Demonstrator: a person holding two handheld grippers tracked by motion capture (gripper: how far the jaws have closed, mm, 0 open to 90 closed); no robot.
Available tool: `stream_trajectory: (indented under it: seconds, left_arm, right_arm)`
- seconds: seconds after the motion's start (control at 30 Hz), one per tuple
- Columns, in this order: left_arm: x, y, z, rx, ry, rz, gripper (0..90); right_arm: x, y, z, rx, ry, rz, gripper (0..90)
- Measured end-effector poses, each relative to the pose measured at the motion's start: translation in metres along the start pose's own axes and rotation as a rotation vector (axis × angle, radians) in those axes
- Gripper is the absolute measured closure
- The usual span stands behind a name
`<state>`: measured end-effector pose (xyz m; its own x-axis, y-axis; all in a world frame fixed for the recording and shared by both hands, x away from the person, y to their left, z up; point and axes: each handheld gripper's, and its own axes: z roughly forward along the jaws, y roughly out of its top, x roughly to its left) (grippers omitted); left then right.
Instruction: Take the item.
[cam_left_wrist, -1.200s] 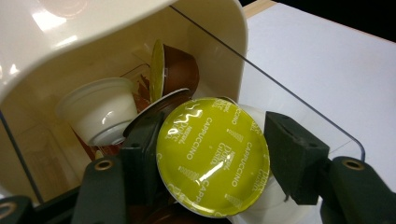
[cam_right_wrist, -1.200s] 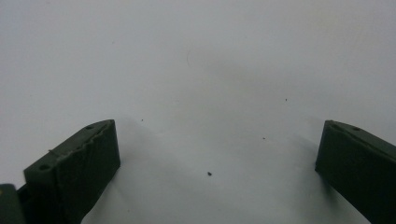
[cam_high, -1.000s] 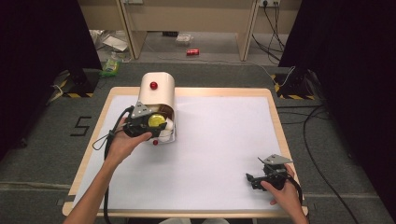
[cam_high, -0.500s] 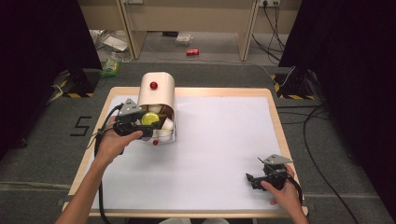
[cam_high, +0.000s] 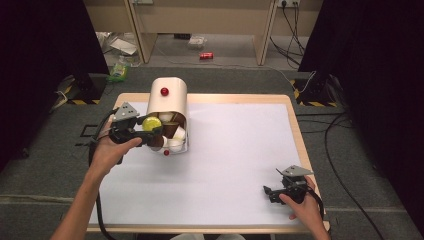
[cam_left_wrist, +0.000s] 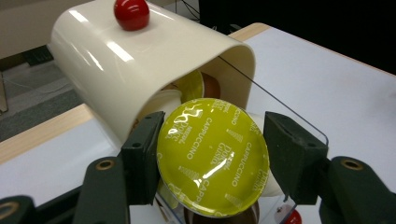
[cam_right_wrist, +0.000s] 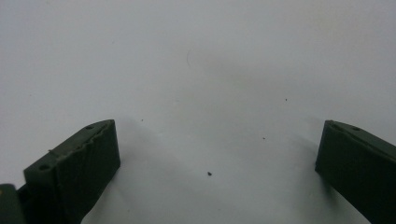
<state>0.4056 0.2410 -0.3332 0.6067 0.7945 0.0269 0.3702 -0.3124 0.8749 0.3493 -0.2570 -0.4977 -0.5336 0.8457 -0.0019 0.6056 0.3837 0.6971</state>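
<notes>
Yellow coffee capsule (cam_left_wrist: 212, 156), foil lid printed "CAPPUCCINO" and "Dolce Gusto", at mouth of cream dispenser (cam_left_wrist: 135, 70).
Left claw (cam_left_wrist: 212, 161) brackets the capsule, one jaw touching, the other just clear; round, glossy, crinkled foil. Right claw (cam_right_wrist: 219, 172) spread wide over white worktop (cam_high: 240, 150).

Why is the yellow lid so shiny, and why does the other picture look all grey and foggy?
In the left gripper view, lamp glare makes white streaks on the yellow foil lid and on the cream cover, and the left claw looks sharp. In the right gripper view, the right claw hovers over the plain white table, with soft dim shadows and a few dark specks.
</notes>
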Motion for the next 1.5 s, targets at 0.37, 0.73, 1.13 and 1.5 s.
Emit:
stream_trajectory:
  seconds: [0.37,0.73,1.13,1.5]
  left_arm:
    - [0.017,-0.009,-0.018,-0.017,0.040,-0.018,40.3]
    - [0.032,-0.026,-0.032,-0.033,0.077,-0.059,40.3]
    - [0.044,-0.055,-0.029,0.001,0.135,-0.105,40.3]
    - [0.057,-0.096,-0.012,0.038,0.185,-0.184,40.3]
  right_arm:
    - [0.000,0.000,0.000,0.000,0.000,-0.002,0.1]
    - [0.000,0.000,0.000,0.000,0.000,0.000,0.1]
    - [0.000,0.000,0.000,0.000,0.000,0.000,0.1]
    - [0.000,0.000,0.000,0.000,0.000,-0.001,0.1]
